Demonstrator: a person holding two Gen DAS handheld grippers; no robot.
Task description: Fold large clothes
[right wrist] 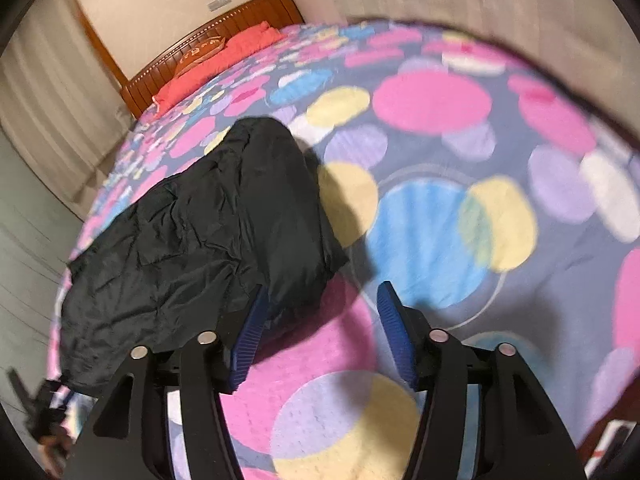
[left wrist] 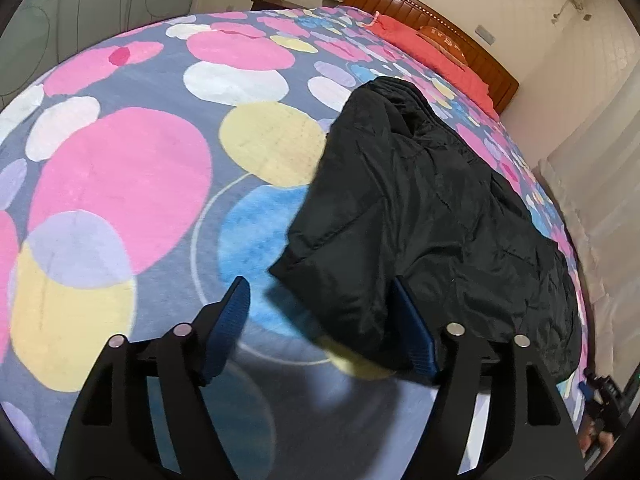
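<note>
A large black jacket [left wrist: 432,216] lies on a bed with a dotted bedspread [left wrist: 120,168]. In the left wrist view my left gripper [left wrist: 320,304] is open above the bed; a corner of the jacket hangs between its blue pads, not pinched. In the right wrist view the same jacket [right wrist: 208,232] lies at the left. My right gripper [right wrist: 322,300] is open over the bedspread [right wrist: 440,128], with the jacket's near corner by its left pad [right wrist: 250,336].
A wooden headboard [left wrist: 448,32] and red pillows [left wrist: 432,48] are at the bed's far end. Curtains [right wrist: 44,92] and walls surround the bed. The other gripper shows at the lower right edge of the left wrist view [left wrist: 604,392].
</note>
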